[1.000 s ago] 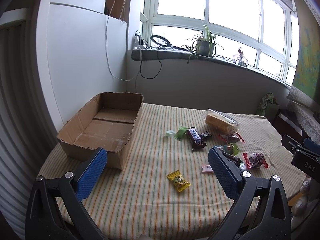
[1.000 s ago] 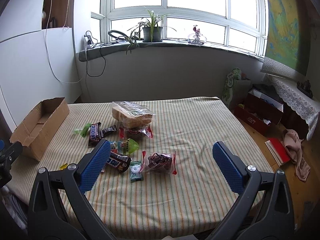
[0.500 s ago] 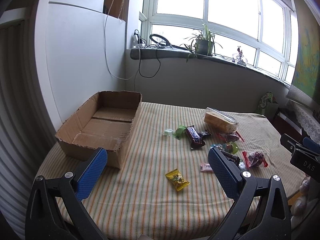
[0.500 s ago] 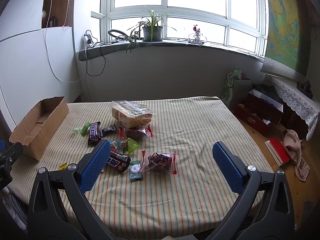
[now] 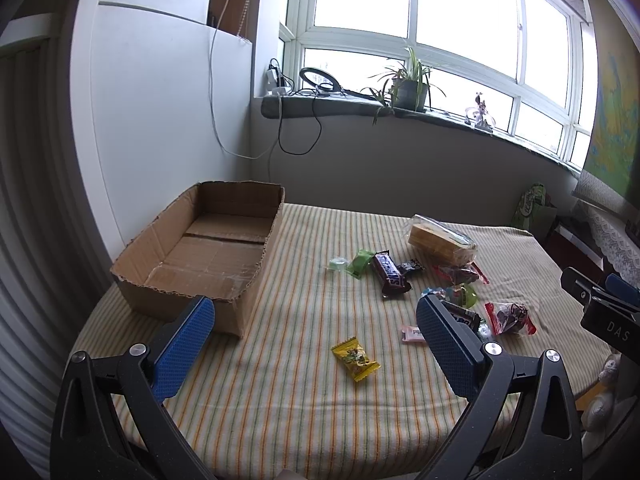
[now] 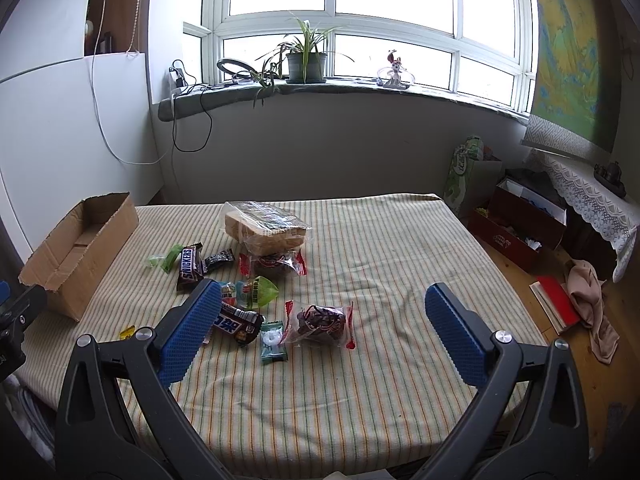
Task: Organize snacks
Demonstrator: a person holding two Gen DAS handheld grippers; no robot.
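An empty cardboard box (image 5: 208, 252) stands at the table's left side; it also shows in the right wrist view (image 6: 76, 256). Snacks lie scattered on the striped cloth: a yellow candy packet (image 5: 355, 358), a Snickers bar (image 5: 390, 275) (image 6: 189, 267), a bagged bread loaf (image 5: 442, 240) (image 6: 266, 227), a red-edged packet (image 6: 319, 320) and a small green packet (image 6: 273, 340). My left gripper (image 5: 314, 326) is open and empty above the near table, the yellow packet between its fingers. My right gripper (image 6: 324, 312) is open and empty above the red-edged packet.
A white cabinet wall (image 5: 160, 120) stands left of the box. A windowsill with a potted plant (image 6: 306, 60) runs behind the table. Red boxes (image 6: 516, 224) and cloth (image 6: 592, 300) lie on the floor to the right. The right gripper's body (image 5: 608, 312) shows at the left view's right edge.
The left gripper has drifted slightly back and up, so the box and snacks sit a little lower and closer to centre. The right gripper has barely moved.
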